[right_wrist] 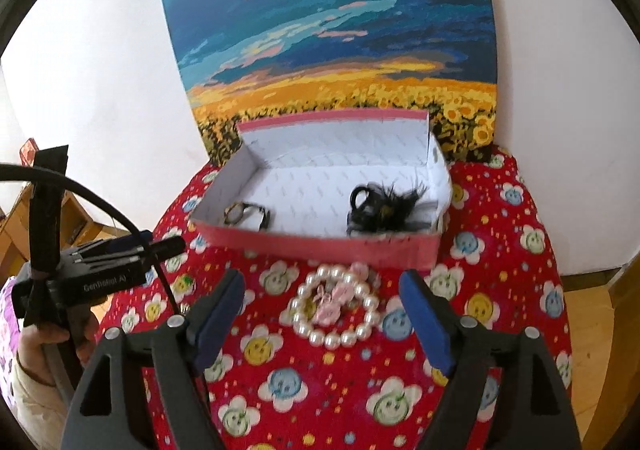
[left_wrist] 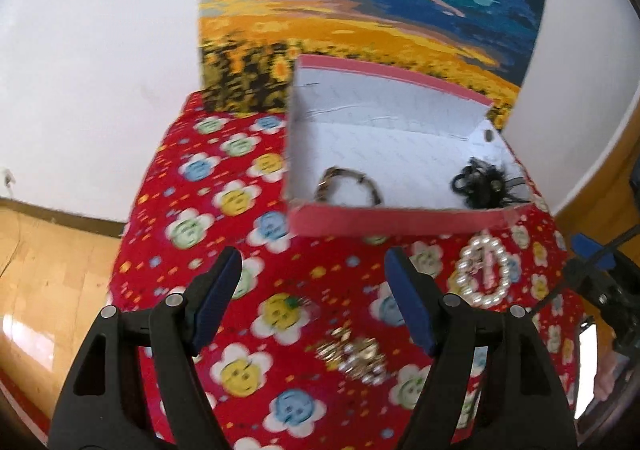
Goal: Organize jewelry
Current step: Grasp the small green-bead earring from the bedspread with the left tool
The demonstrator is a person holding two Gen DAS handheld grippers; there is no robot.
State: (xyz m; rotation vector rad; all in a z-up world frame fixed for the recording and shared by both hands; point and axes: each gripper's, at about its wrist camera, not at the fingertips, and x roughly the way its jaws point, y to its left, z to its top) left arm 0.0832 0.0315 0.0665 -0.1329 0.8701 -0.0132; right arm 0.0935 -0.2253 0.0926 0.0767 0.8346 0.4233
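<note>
Right wrist view: pearl bracelet (right_wrist: 335, 310) with pink flowers; both tongs gape empty.

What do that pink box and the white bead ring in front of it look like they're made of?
The pink box looks like cardboard: thin, flat folded walls, matte pink outside, white printed paper lining inside. The bead ring looks like glossy pearl-like beads, probably imitation, with highlights on each round bead. The small pink flower trims at its centre may be fabric or plastic; blur leaves that open.

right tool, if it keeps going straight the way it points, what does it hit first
Most likely the pearl bracelet on the red cloth: it lies centred ahead of the open right tool, before the pink box. Depth is uncertain.
</note>
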